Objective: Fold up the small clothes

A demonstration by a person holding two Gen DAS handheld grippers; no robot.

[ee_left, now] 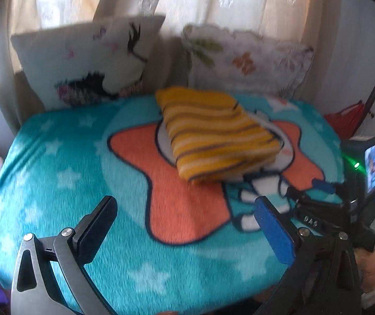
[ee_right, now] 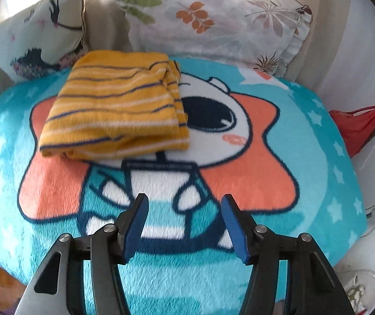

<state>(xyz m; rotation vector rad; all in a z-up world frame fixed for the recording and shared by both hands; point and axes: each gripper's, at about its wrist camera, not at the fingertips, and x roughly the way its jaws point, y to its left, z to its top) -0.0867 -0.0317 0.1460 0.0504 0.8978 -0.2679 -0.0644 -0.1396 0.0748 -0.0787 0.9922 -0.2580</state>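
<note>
1. A yellow top [ee_right: 114, 115] with thin navy and white stripes lies folded into a thick, squarish bundle on the blanket [ee_right: 318, 183], its layered edges showing along the right side in the right wrist view. It sits toward the far half of the bed, partly covering the printed cartoon figure's head and one arm of the orange star.

2. Neither tool touches it. The left gripper [ee_left: 187, 231] hangs with its fingers spread wide over the near blanket, nothing between them. The right gripper [ee_right: 185, 225] has its blue-padded fingers parted as well, empty, above the printed figure's legs — well short of the bundle.

3. In the left wrist view the right gripper's body shows at the right edge, a green light glowing on it beside a small lit screen [ee_left: 372, 168].

4. Two pillows lean at the head of the bed: one pale with dark bird shapes [ee_right: 37, 34], one white with orange and green leaves [ee_right: 213, 23]. The bundle's far corner lies near the gap between them.

5. A red item [ee_right: 355, 128] sits off the bed's right side — what it is cannot be told.

6. The blanket is fleecy turquoise with white stars. Pale curtains [ee_left: 213, 0] hang behind, daylight coming through.
</note>
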